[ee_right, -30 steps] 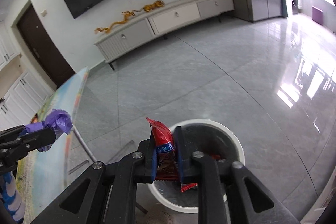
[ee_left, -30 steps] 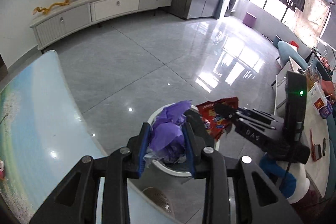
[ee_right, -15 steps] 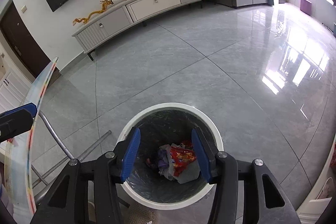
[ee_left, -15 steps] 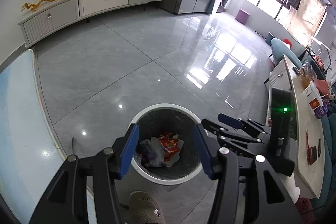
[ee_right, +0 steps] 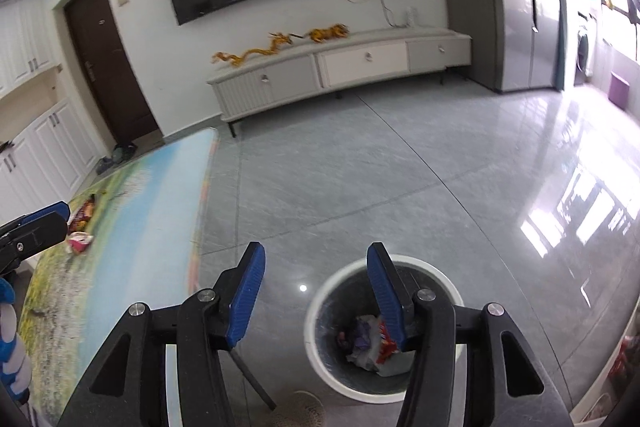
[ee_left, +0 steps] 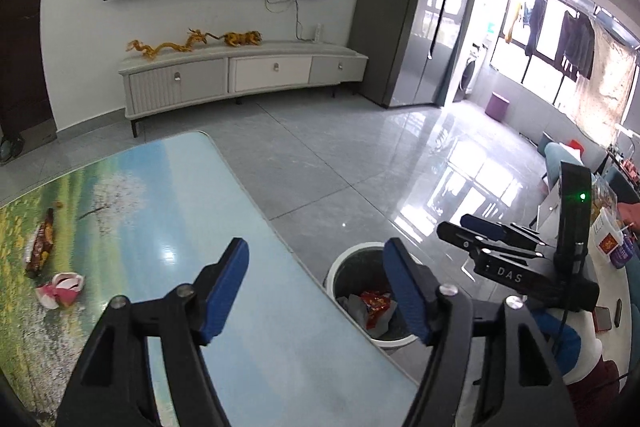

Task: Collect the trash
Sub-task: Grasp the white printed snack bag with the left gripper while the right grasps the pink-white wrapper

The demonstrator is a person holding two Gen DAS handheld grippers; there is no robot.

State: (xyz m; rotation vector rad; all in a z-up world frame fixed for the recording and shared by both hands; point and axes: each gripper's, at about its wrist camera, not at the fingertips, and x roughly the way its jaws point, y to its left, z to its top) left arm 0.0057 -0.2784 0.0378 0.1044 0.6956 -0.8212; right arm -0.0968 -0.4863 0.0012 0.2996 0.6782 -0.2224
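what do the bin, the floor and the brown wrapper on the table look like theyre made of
Bin: likely plastic, with a smooth white rim and a dark, crinkly liner that looks like film.
Floor: polished grey tile or stone; it shows grout lines and mirrors the window.
Brown wrapper: glossy printed foil or plastic film, creased and lying flat.

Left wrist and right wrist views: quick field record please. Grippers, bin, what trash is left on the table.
left gripper: open, jaws have just been opening, nothing between them
right gripper: open, empty
trash bin: on floor beside table edge, holds red snack wrapper and purple trash
table: landscape-print top
left on table: brown snack wrapper; pink-white wrapper
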